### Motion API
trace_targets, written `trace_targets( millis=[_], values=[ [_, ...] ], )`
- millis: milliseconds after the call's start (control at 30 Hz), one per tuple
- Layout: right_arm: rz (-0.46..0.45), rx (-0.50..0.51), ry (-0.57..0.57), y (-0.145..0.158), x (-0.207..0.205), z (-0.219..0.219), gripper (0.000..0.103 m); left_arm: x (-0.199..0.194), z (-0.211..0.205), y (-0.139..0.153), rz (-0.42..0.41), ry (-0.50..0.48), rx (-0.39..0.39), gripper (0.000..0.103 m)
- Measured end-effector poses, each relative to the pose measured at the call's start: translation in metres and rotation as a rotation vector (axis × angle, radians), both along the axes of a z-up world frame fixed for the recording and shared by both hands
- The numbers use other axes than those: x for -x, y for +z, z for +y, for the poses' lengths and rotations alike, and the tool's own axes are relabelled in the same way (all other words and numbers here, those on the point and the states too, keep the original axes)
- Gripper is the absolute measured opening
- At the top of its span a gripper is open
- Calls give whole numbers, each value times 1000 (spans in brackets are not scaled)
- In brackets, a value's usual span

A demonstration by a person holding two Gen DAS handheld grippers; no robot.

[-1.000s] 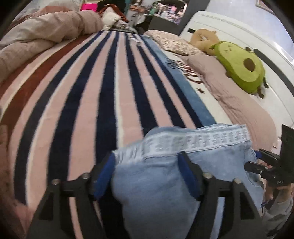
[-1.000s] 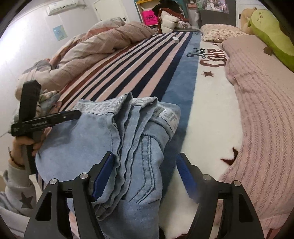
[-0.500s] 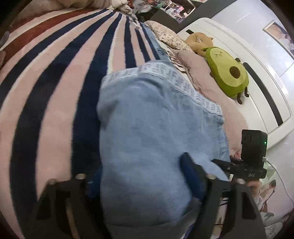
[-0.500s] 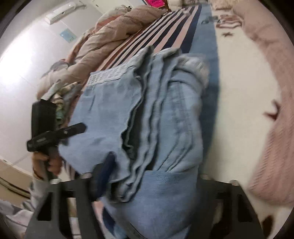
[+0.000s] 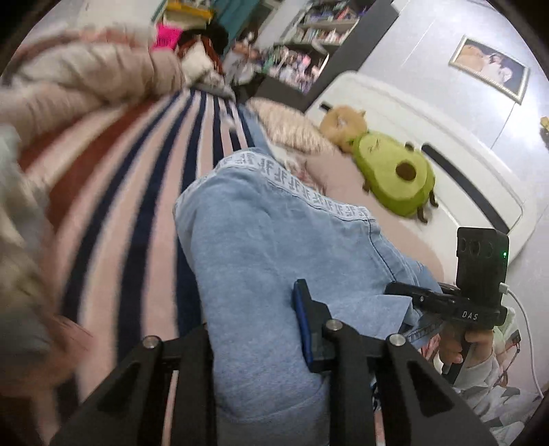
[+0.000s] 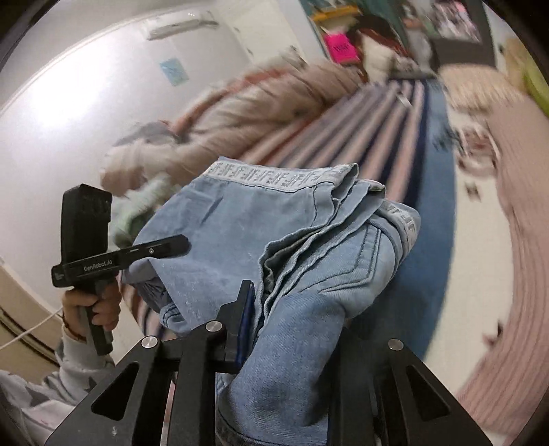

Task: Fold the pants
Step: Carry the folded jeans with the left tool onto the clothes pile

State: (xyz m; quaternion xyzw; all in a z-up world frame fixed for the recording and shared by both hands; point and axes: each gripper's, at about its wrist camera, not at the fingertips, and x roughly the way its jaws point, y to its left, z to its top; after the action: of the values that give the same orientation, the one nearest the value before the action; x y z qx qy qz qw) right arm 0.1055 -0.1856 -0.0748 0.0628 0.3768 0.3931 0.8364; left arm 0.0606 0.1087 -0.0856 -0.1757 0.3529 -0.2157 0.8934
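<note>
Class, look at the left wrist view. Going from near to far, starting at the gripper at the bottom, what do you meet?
Left gripper clamped on the light blue denim pants → their white lettered waistband → striped pink and navy blanket → dark bookshelf at the back.

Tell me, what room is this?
Most likely a bedroom: there's a bed with a striped blanket, a white headboard and an avocado plushie. The jeans are being folded on it.

A striped blanket (image 5: 137,206) covers the bed, an avocado plush (image 5: 394,178) beside the white headboard (image 5: 446,144); cluttered shelves (image 5: 308,31) behind.
</note>
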Motion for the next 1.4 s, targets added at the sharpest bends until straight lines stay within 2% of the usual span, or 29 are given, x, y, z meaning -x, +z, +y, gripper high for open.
trace_targets(
  millis=[167,267,467,700,867,1167,1300,1400],
  values=[
    [-109,-19,99,56,-3,61,17,23,59,66,-119,85,-66,21],
    [-157,-27,175,80,-5,109,17,36,99,91,-156,155,-99,21],
    [-188,-35,337,98,-16,216,17,62,184,108,-167,311,-147,21],
    [-177,-39,481,94,-21,318,17,84,266,102,-122,480,-197,21],
    [-138,-23,538,71,-19,357,17,96,300,75,-74,539,-184,21],
    [-103,15,535,35,-42,384,18,73,330,30,3,545,-157,22],
    [-99,48,508,18,-52,383,22,58,339,18,24,541,-139,24],
    [-62,48,509,8,-61,390,22,49,341,11,45,541,-163,25]
  ],
)
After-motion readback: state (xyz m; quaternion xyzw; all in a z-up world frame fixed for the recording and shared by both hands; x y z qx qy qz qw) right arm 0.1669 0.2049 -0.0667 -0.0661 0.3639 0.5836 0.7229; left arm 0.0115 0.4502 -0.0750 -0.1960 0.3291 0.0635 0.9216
